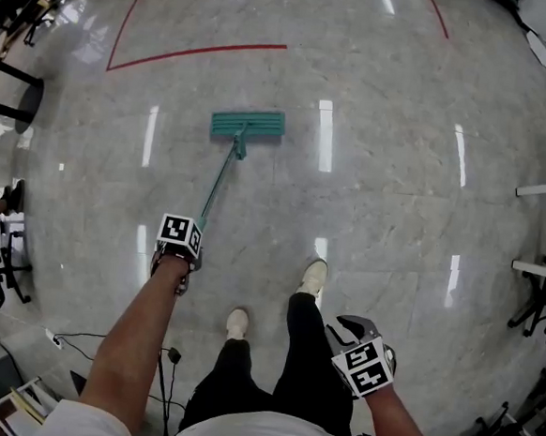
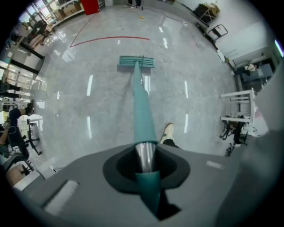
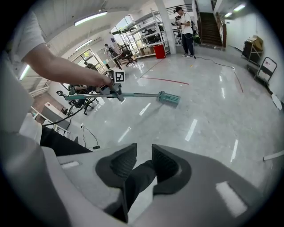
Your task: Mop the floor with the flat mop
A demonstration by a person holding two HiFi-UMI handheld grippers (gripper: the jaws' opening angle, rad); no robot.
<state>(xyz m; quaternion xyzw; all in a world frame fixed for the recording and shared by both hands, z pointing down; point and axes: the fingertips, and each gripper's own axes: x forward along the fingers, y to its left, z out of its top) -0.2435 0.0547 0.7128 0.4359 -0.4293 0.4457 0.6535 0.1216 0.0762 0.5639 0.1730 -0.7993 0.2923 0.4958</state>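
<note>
left claw (image 2: 145,165) clamped on flat mop (image 1: 217,184) handle | right claw (image 3: 141,165) narrowly parted, empty | mop head (image 1: 248,124) flat on floor (image 1: 399,175), ahead of shoes (image 1: 313,279) | ADVICE: keep head flat, push straight overlapping strokes, steady pressure
</note>
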